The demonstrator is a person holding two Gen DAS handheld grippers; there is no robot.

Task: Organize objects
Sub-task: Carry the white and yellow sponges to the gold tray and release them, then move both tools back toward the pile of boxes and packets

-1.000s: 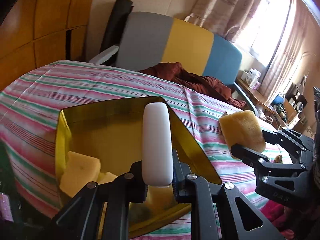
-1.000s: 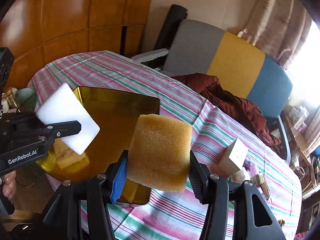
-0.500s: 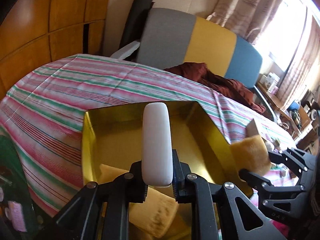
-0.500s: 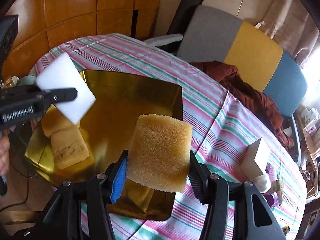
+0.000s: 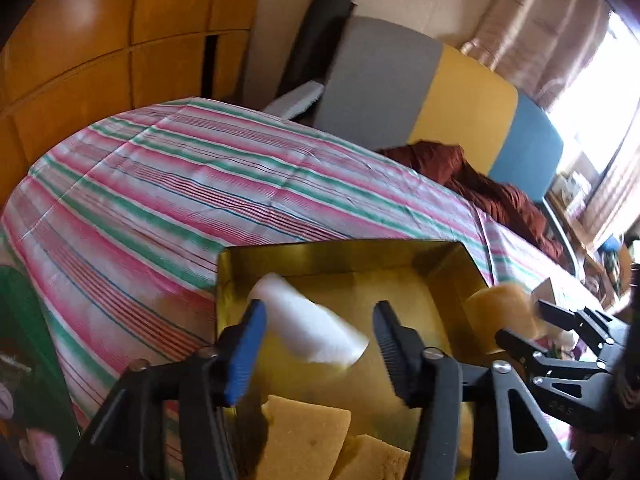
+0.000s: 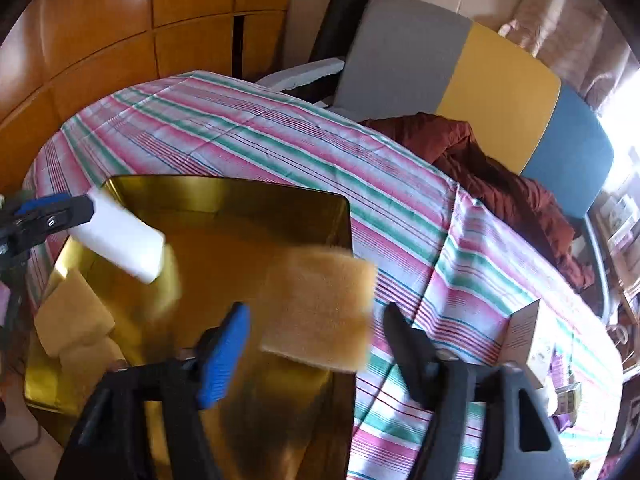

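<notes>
Looking along our left gripper (image 5: 318, 346), we see its fingers (image 5: 244, 354) spread wide with nothing clamped — the white sponge (image 5: 308, 330) sits blurred between them, loose and tilted, over the gold tray (image 5: 340, 256). Its upper left end lies close to the blue-padded finger; whether it touches we cannot tell. Two yellow sponges (image 5: 304, 436) lie in the near end of the tray. At the right, our right gripper (image 5: 516, 326) shows with a tan sponge (image 5: 500, 312) at its tip, just past the tray's right wall. The tray rests on the striped tabletop (image 5: 160, 184).

From the right wrist, our right gripper (image 6: 316, 338) also stands wide open, and the tan sponge (image 6: 320, 312) appears blurred between the fingers (image 6: 224, 350) without touching either, above the tray's right edge (image 6: 280, 204). Far left, the left gripper (image 6: 52, 216) shows only its tip, the white sponge (image 6: 120, 240) just beside it, slanting down over the tray. Yellow sponges (image 6: 76, 316) lie in the tray's near left corner. A small cardboard box (image 6: 528, 340) stands on the tabletop (image 6: 260, 136) at right — well apart from the tray.
</notes>
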